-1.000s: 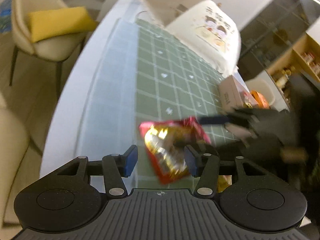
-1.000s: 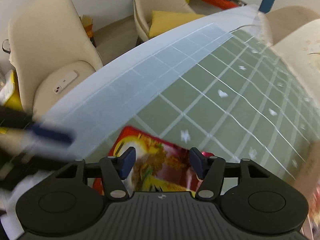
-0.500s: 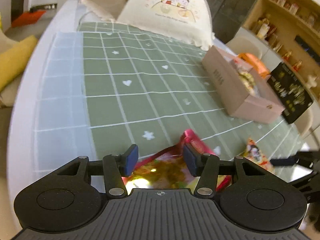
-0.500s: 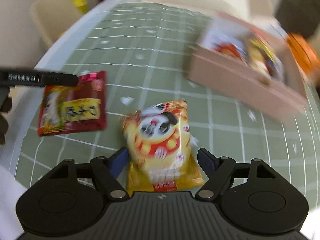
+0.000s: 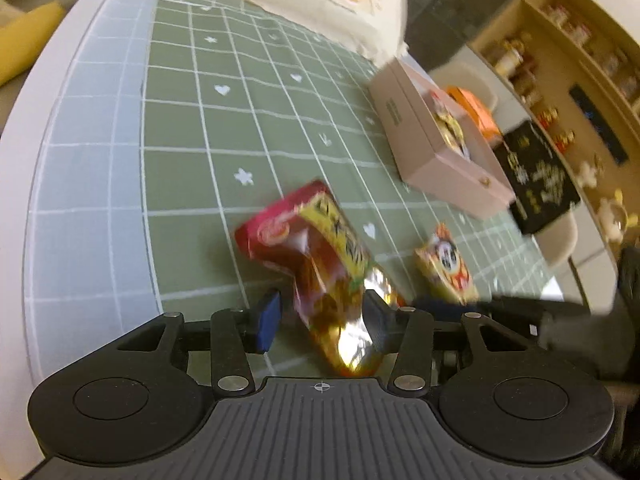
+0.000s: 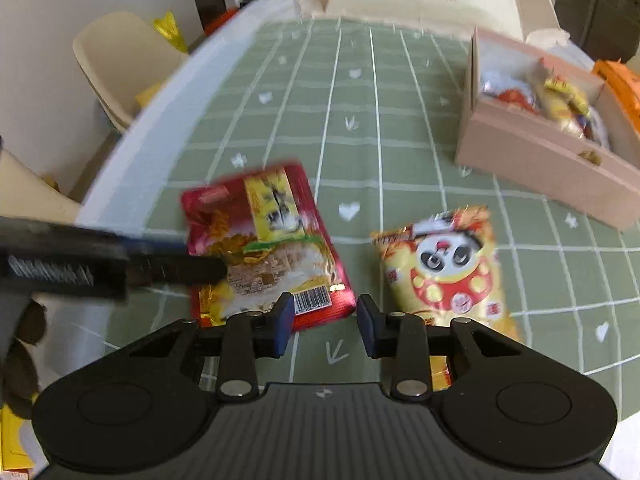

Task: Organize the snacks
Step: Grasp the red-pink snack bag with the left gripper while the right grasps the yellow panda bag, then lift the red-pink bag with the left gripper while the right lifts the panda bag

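Your desk (image 6: 372, 92) has a green checked cloth. A pink box (image 6: 536, 156) full of snacks sits at the far right. Your left tongs (image 5: 320, 314) have the red snack bag (image 5: 320, 248) between them, lifted and tilted; how tight, you cannot tell. The panda bag (image 6: 440, 264) lies flat beside it. Your right tongs (image 6: 323, 322) are apart, holding nothing.

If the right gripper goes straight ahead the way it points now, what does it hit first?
Probably bare green tablecloth. The right gripper, jaws open, points into the gap between the red snack packet and the panda snack packet. The packets lie close on either side, so a slight drift could clip one.
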